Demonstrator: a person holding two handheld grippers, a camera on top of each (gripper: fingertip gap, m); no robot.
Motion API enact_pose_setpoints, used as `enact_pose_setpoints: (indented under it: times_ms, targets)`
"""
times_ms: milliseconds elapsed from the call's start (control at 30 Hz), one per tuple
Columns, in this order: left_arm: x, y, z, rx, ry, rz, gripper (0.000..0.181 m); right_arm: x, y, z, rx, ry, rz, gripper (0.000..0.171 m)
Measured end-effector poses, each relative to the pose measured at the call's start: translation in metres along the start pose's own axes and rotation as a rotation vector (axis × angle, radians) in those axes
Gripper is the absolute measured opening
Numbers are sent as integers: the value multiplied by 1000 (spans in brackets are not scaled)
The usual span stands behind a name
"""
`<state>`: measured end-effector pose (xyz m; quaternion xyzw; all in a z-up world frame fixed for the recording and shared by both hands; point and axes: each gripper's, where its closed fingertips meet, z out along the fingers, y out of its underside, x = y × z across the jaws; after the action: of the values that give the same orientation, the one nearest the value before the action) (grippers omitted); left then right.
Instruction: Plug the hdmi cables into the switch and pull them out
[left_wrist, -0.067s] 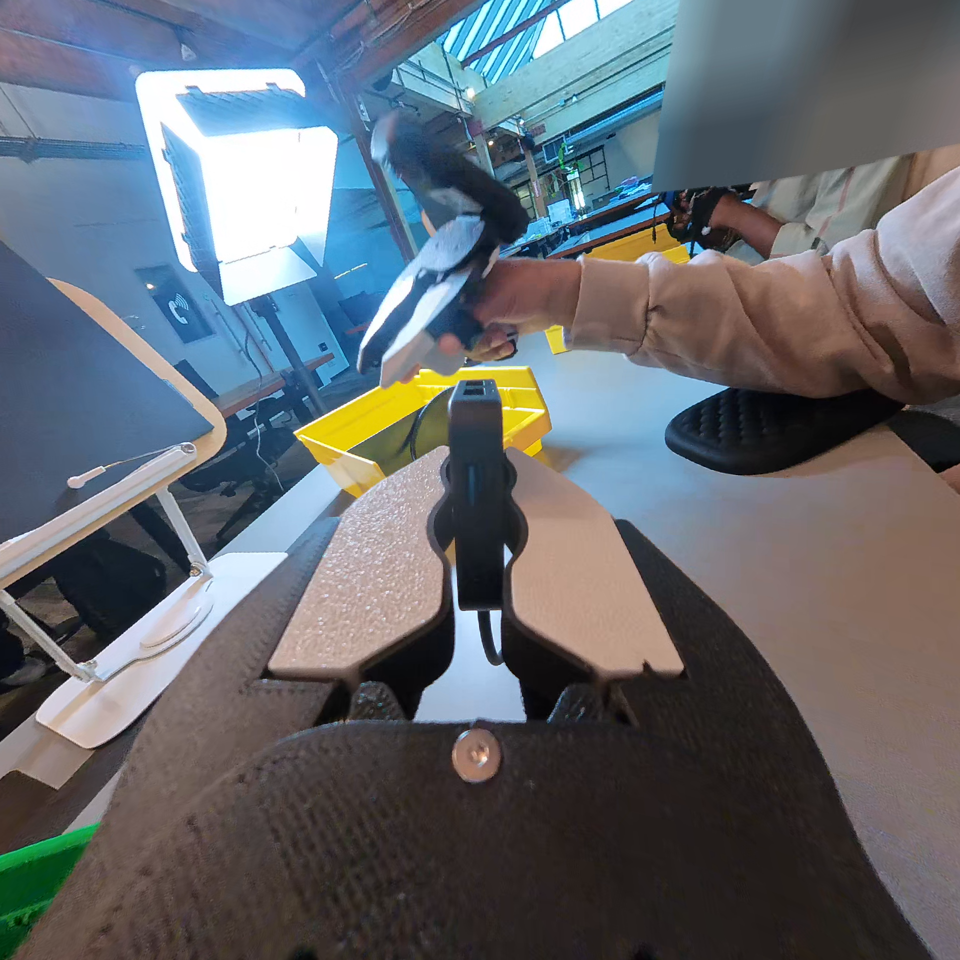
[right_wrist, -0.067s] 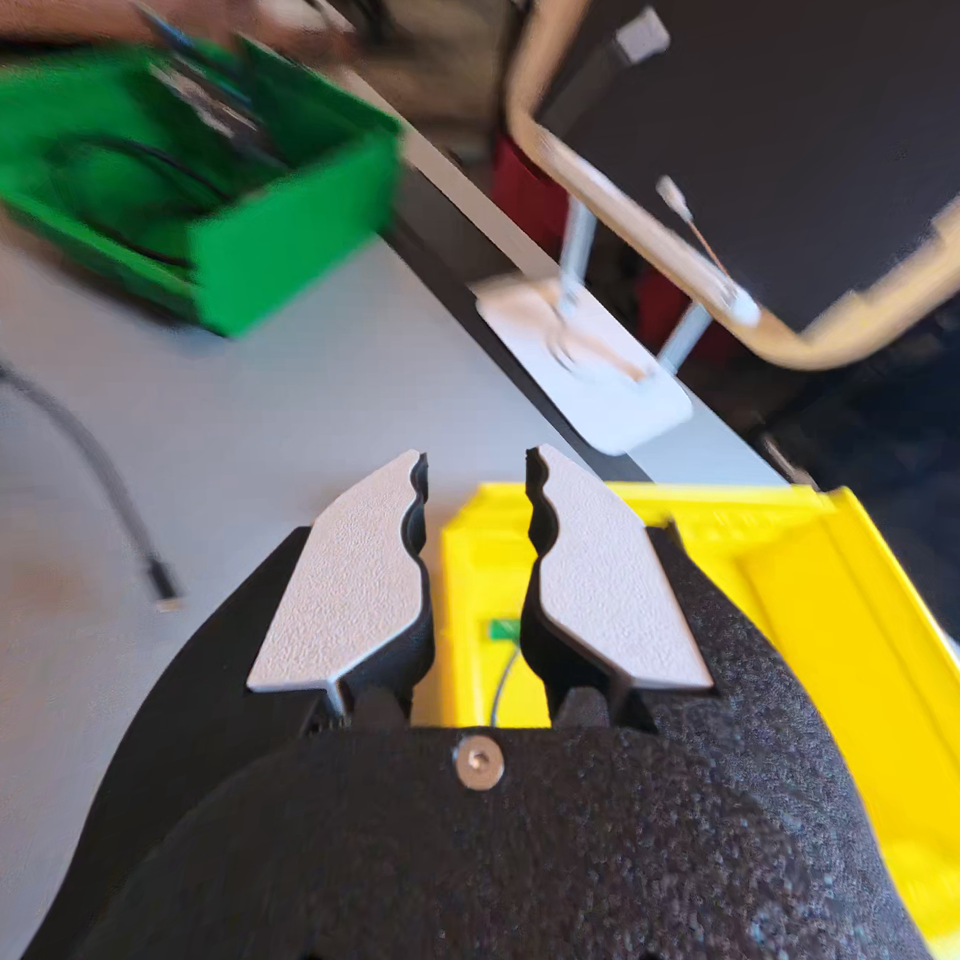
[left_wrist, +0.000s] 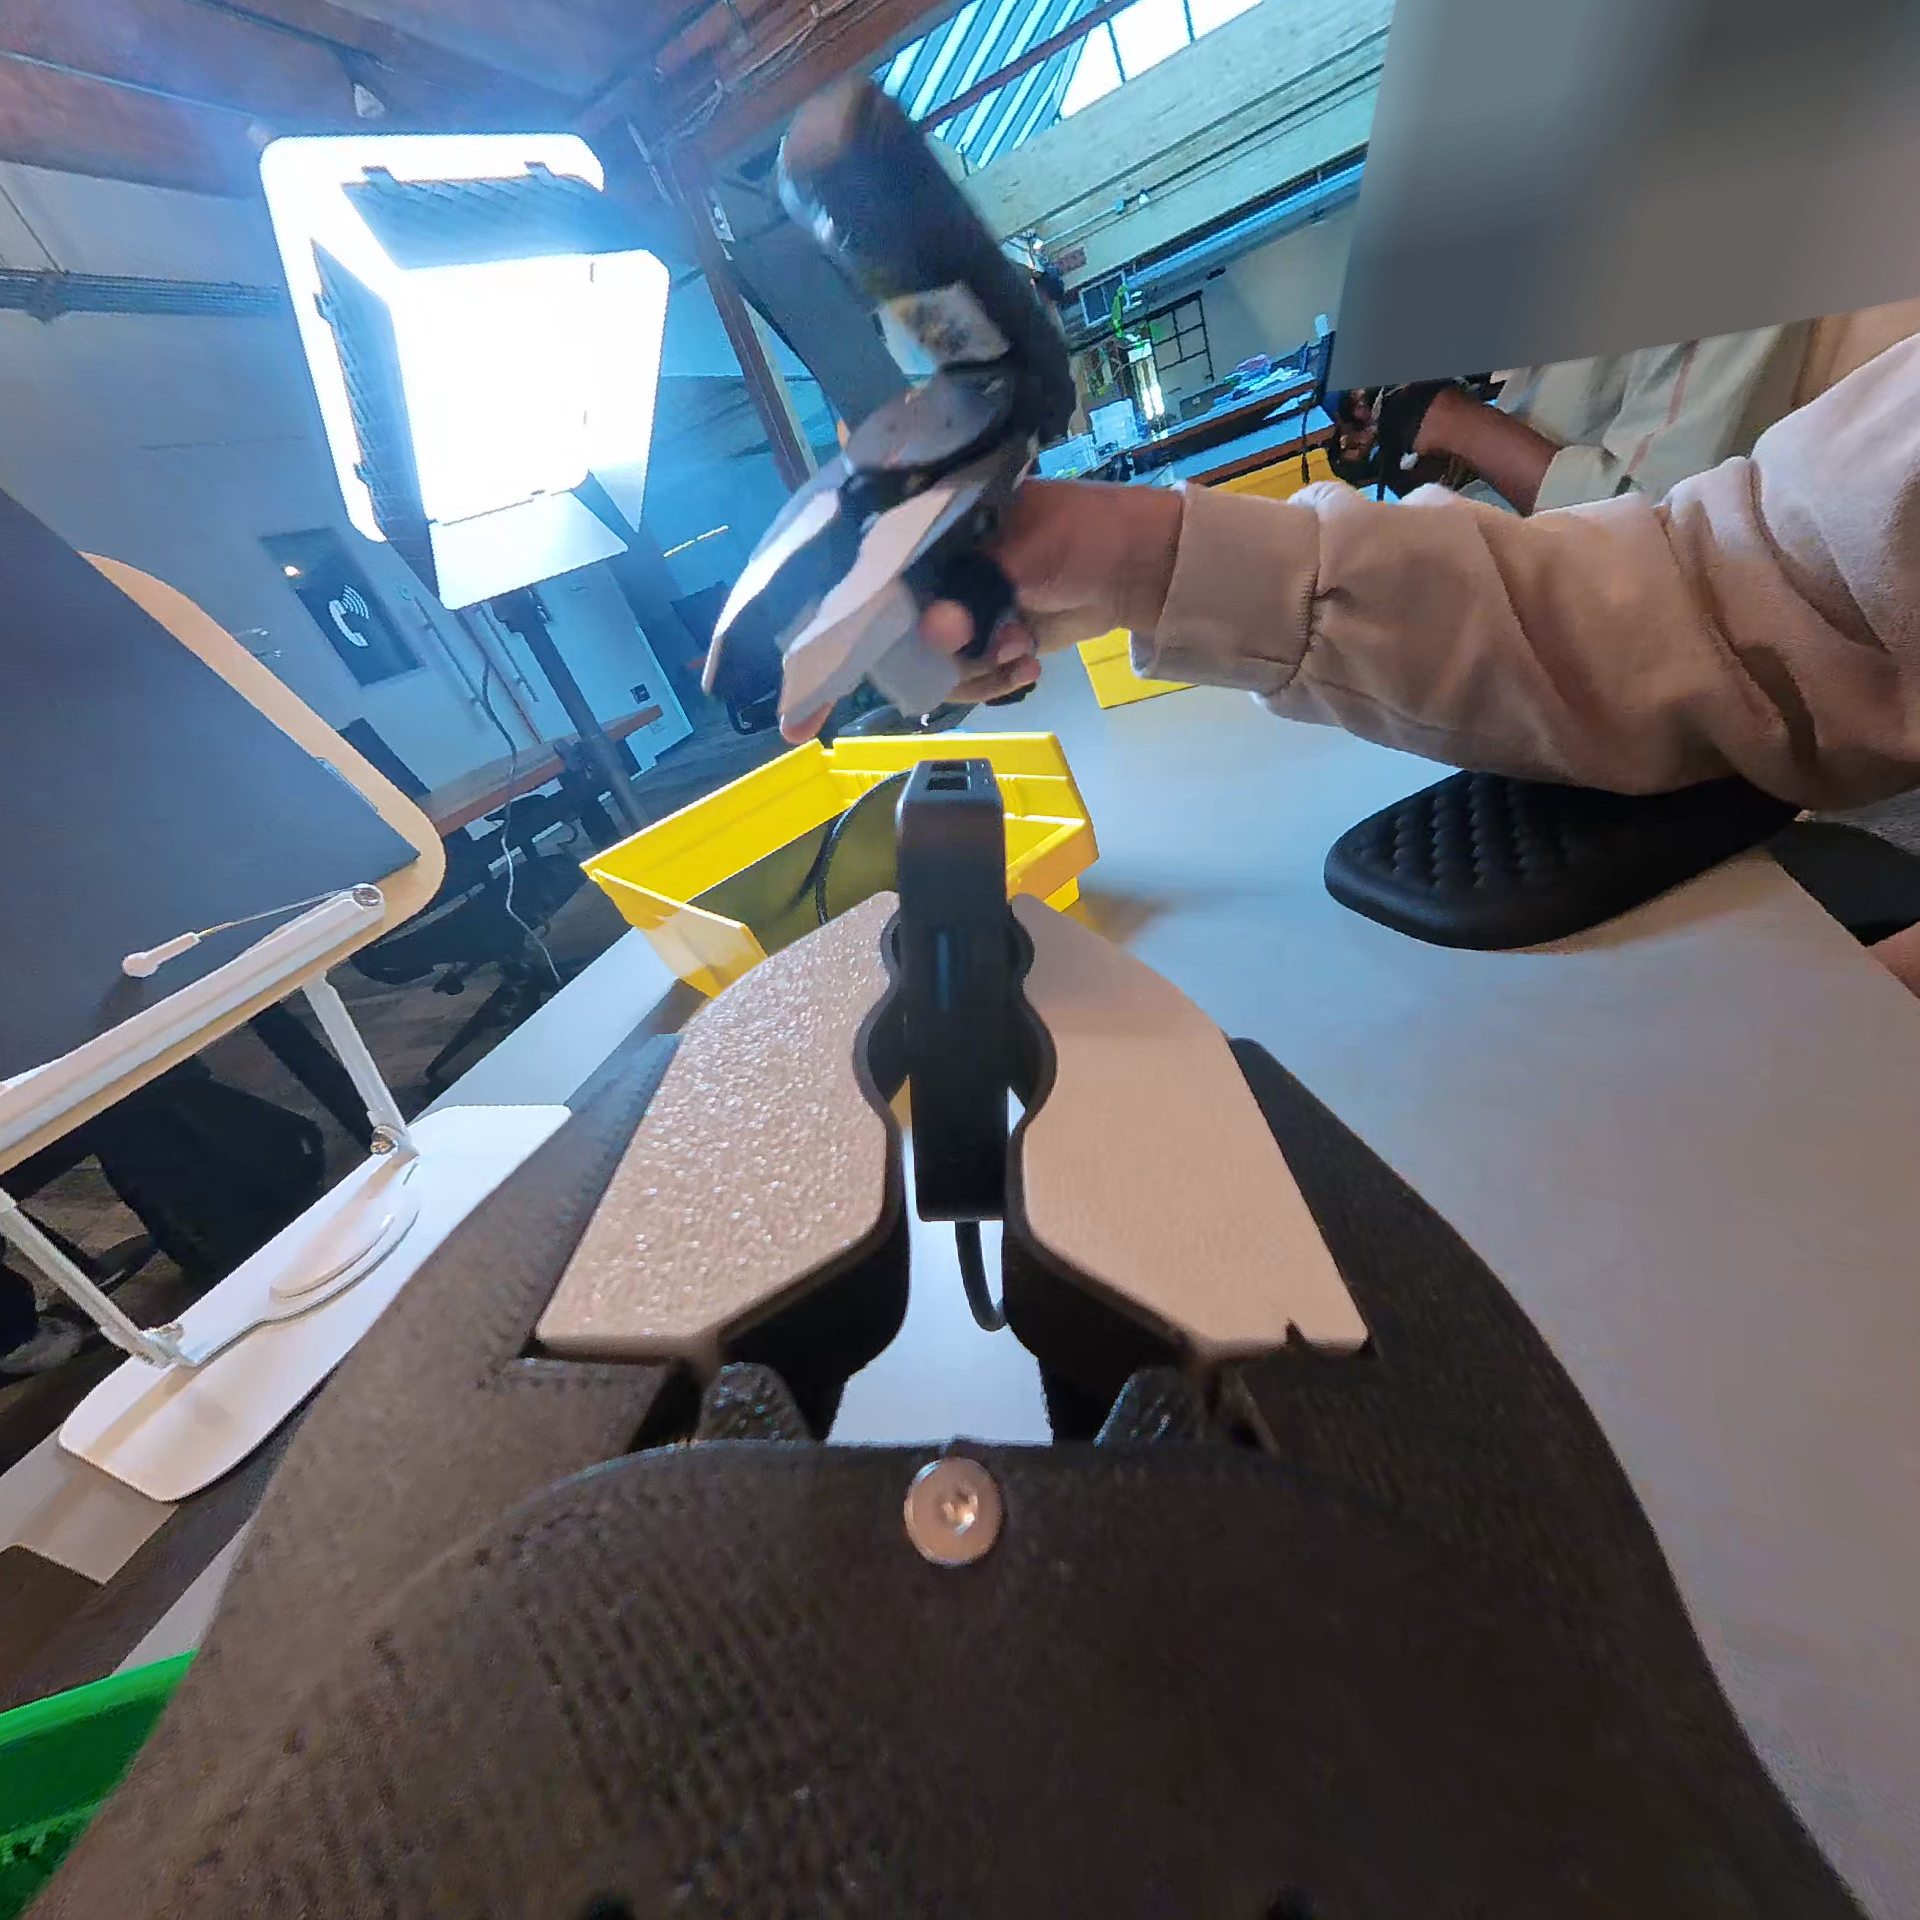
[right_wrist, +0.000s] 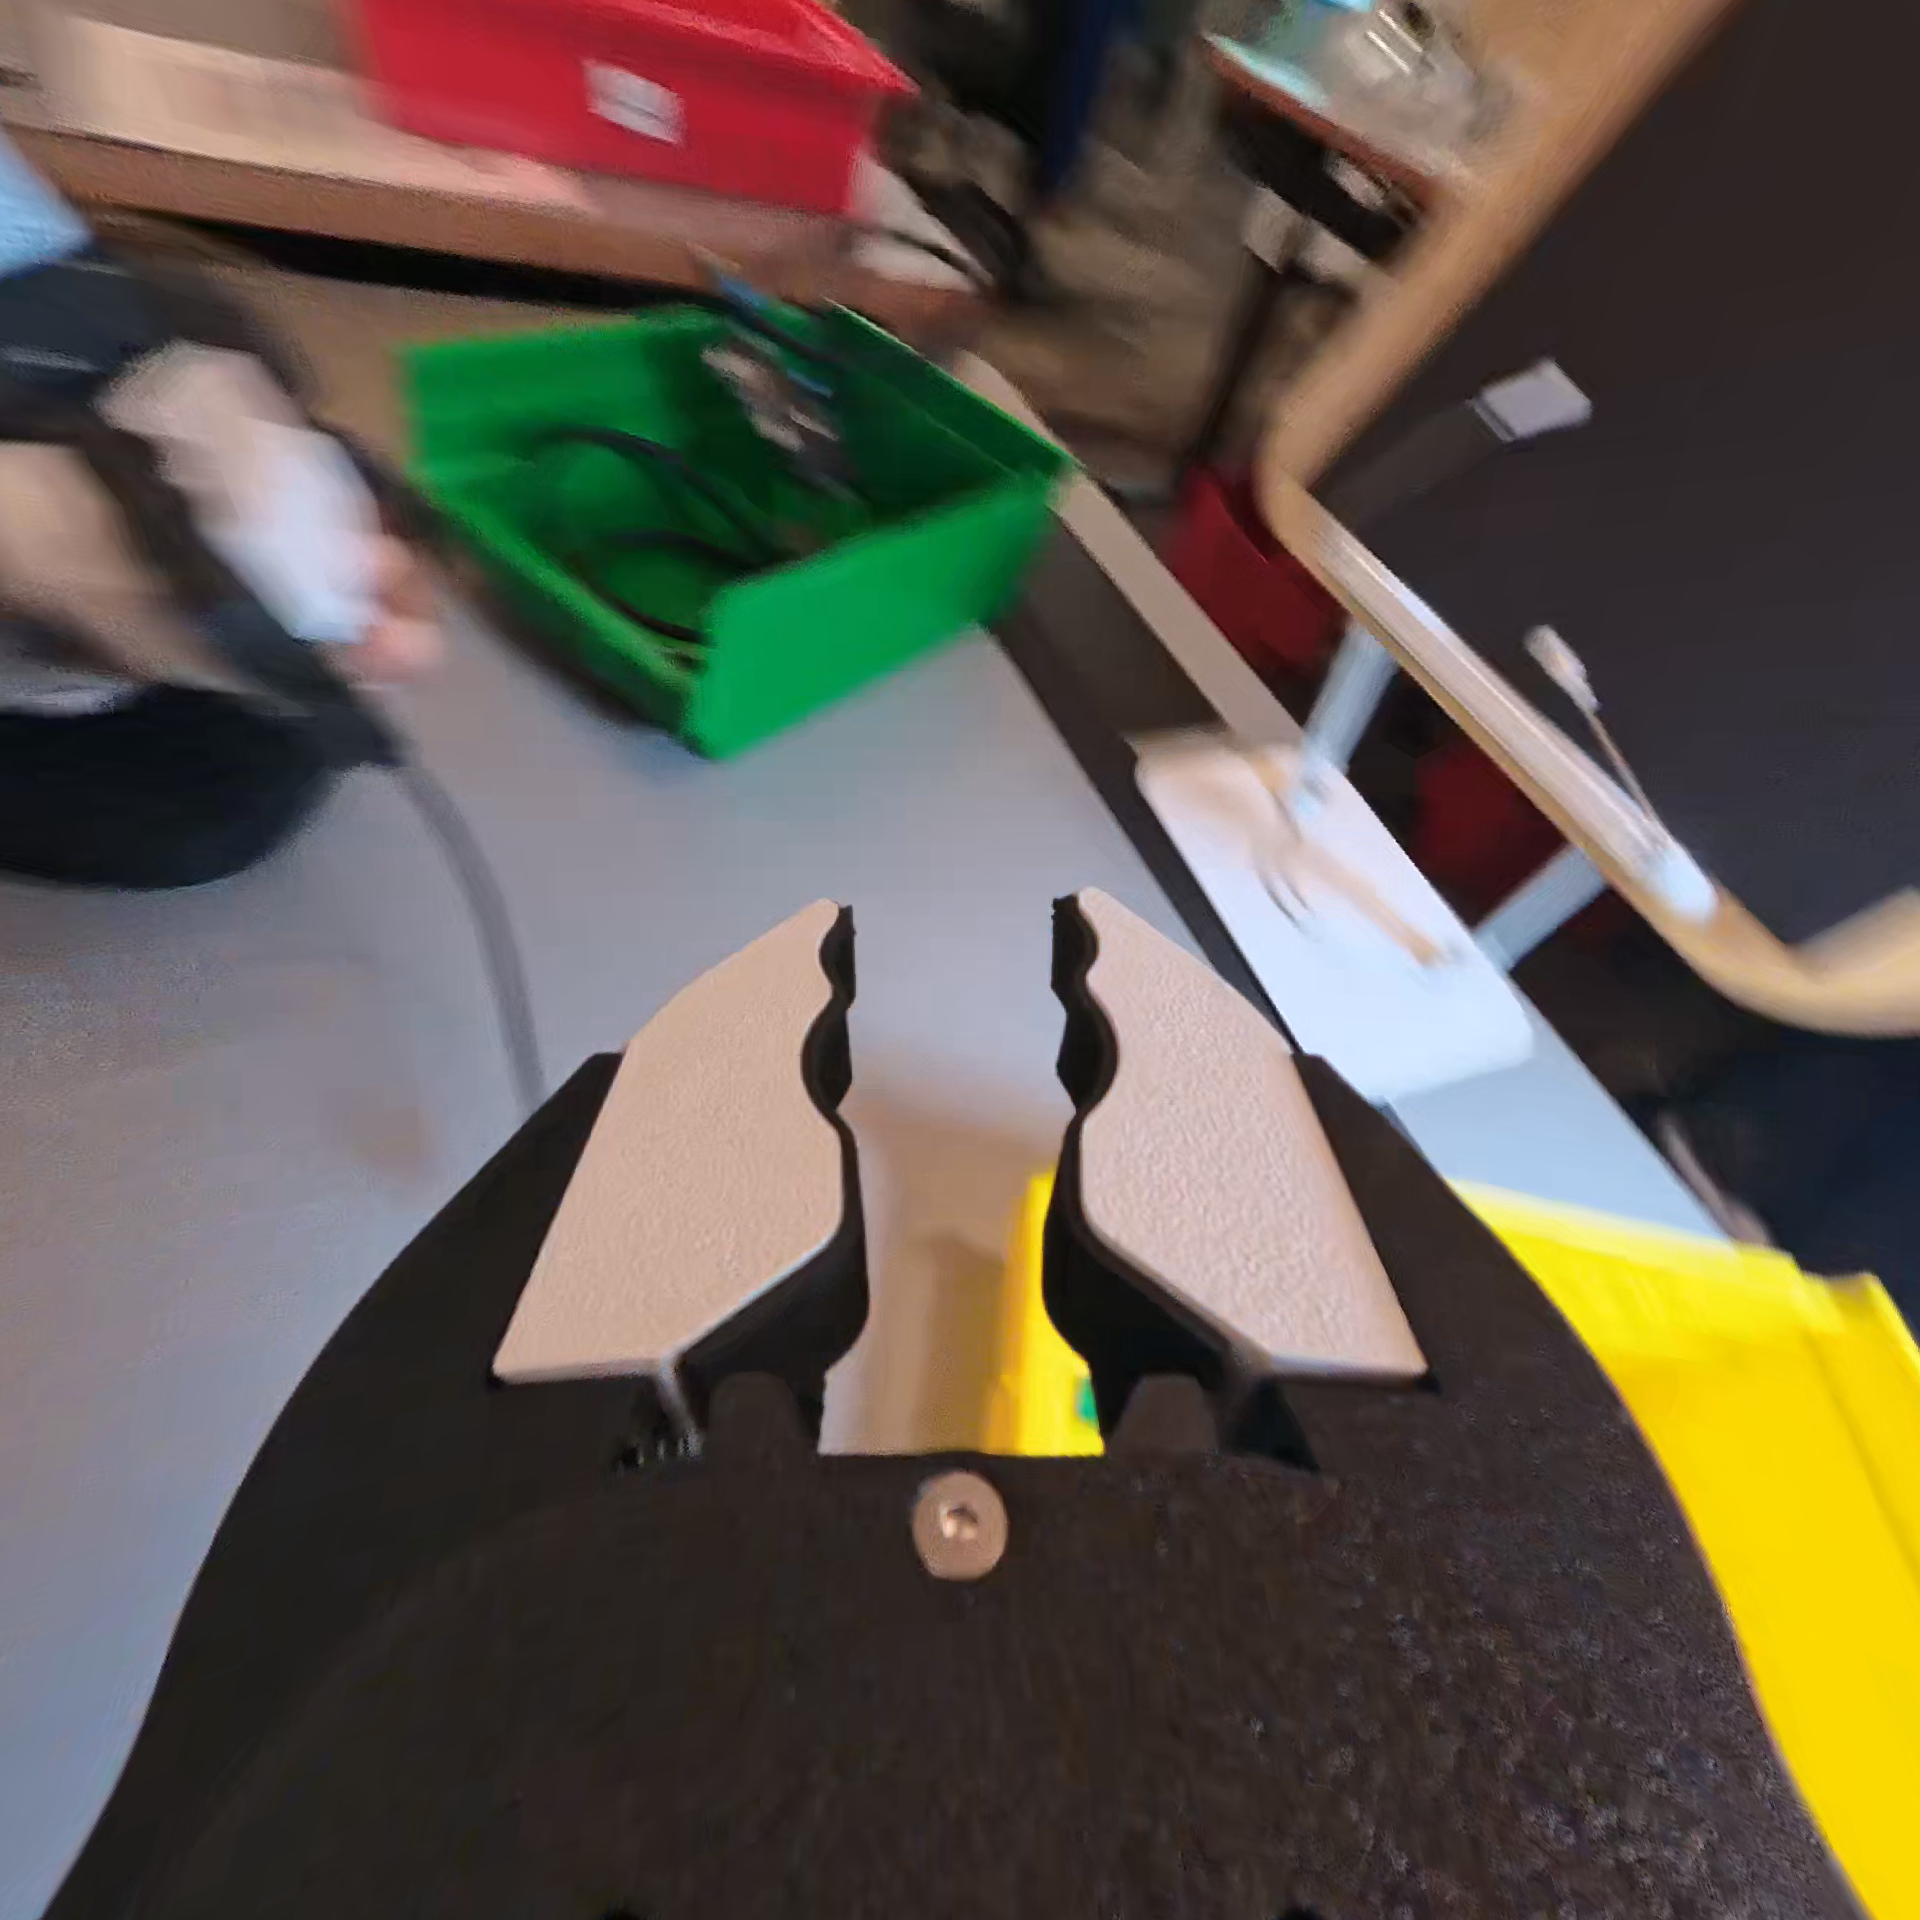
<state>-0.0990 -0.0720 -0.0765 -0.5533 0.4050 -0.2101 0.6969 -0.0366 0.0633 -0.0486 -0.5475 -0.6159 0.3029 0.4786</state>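
Two grippers on record. Left gripper (left_wrist: 951, 1039): jaws closed on the black HDMI switch (left_wrist: 951, 997), held upright on edge, its port end facing away toward the yellow bin (left_wrist: 727, 862), a thin black lead hanging from its near end. Right gripper (right_wrist: 954, 1023): jaws parted, nothing between them, raised above the grey table (right_wrist: 260, 1091) over the near corner of the yellow bin; in the left wrist view it hangs just above and beyond the switch. HDMI cables: dark loops in the green bin (right_wrist: 862, 613), far left, blurred; one grey cable (right_wrist: 488, 914) trails across the table. Step in hand, by judgement: fetch a cable plug for the switch. Advice: keep the switch steady and its ports unobstructed; grip the plug by its body, square to a port. Edges: table edge runs along the right, a white stand base (right_wrist: 1340, 935) beside it, a dark wood-rimmed panel above. Open room: bare table between the two bins.
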Motion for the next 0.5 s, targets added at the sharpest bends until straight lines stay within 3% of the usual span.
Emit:
enact_pose_setpoints:
  times_ms: [133,233,267,300,433,500]
  targets:
    - [4,1,1,-6,21,0,14,-100,-34,9,81,-292,-268,38]
    - [12,4,4,-22,54,12,14,-145,-31,34,45,-368,-378,39]
    - [15,6,6,-33,68,17,14,-154,-26,41,24,-381,-413,32]
    - [20,9,7,-48,91,28,14,-159,-22,45,15,-385,-442,15]
    - [19,6,7,-26,81,15,15,-147,-22,31,12,-434,-401,14]
    - [4,3,1,-9,12,0,20,-119,-25,15,13,-360,-387,14]
